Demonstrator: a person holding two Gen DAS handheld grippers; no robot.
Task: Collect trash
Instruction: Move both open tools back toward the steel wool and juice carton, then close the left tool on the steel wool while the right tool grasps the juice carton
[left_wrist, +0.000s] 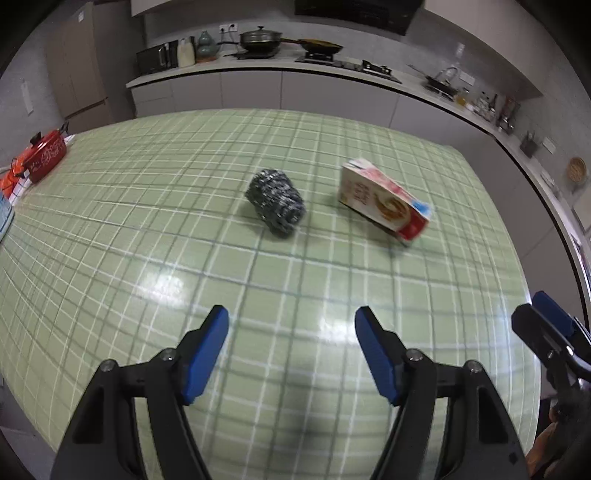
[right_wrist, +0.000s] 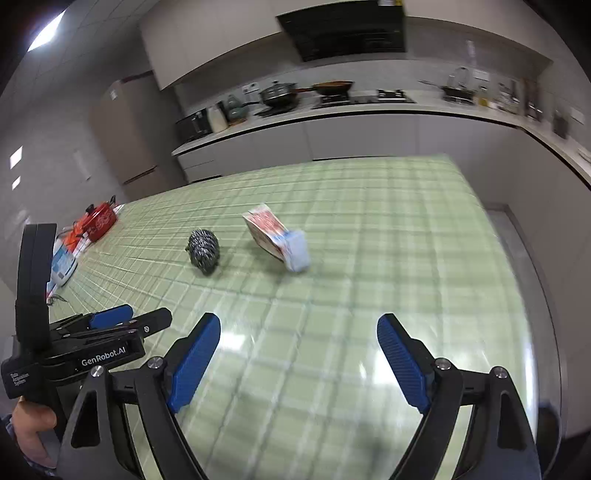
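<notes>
The black body of the left tongs (right_wrist: 110, 321) bears "GenRobot.AI" in white, and small white print at its rear end that seems to read "Data Acquisition System". White writing on the red pot (left_wrist: 47, 155) and print on the carton (left_wrist: 384, 201) are too blurred to read.

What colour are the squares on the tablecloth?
Pale green tablecloth with white and darker green lines; clearest in left wrist view.

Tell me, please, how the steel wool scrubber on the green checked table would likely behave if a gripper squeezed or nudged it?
The steel wool scrubber looks like a springy coil of wire, so it would probably compress rather than resist. Its rounded shape suggests it may roll if nudged. It seems light, and its rough wire should grip the pads.
</notes>
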